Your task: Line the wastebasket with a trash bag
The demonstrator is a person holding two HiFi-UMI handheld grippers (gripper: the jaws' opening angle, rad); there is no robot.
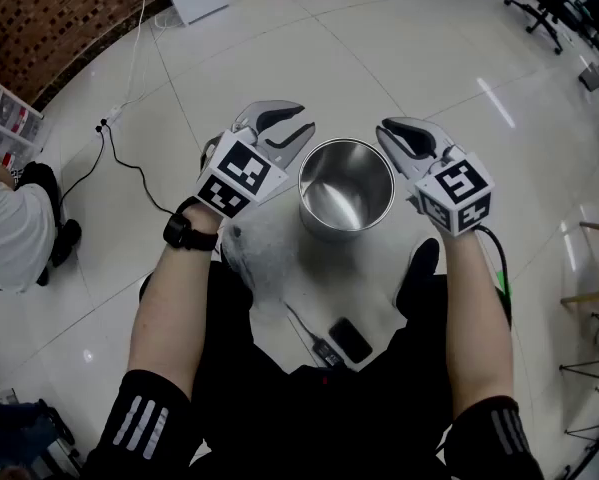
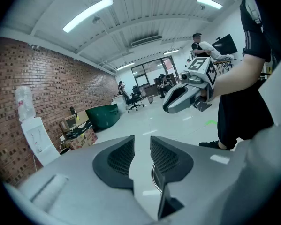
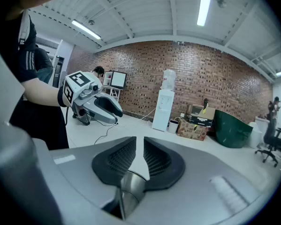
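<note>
OK, status: wastebasket (image 1: 324, 226) stands upright on the white tile floor (image 1: 449, 58), straight in front of the person and between the 2 grippers. Inside shows bare steel, no liner in it.

Left gripper (image 1: 305, 120) hangs just beside the rim on its left. In the left gripper view its fingers (image 2: 119, 158) are spread a little, with only floor and a sliver of the rim (image 2: 154, 179) in the gap. Nothing pinched.

Right gripper (image 1: 387, 136) is just beside the rim on the other side. In the right gripper view its fingers (image 3: 156, 161) stand a narrow V apart, and the basket's steel (image 3: 131, 189) shows through the lower end of the gap. Pads don't look clamped on it.

Trash bag (image 1: 254, 253): a translucent whitish film under the left wrist, on the person's side of the basket and touching its wall. Can't tell what's holding it.

Phone (image 1: 351, 340) on a cable lies on the floor near the person's shoe (image 1: 419, 278).
</note>
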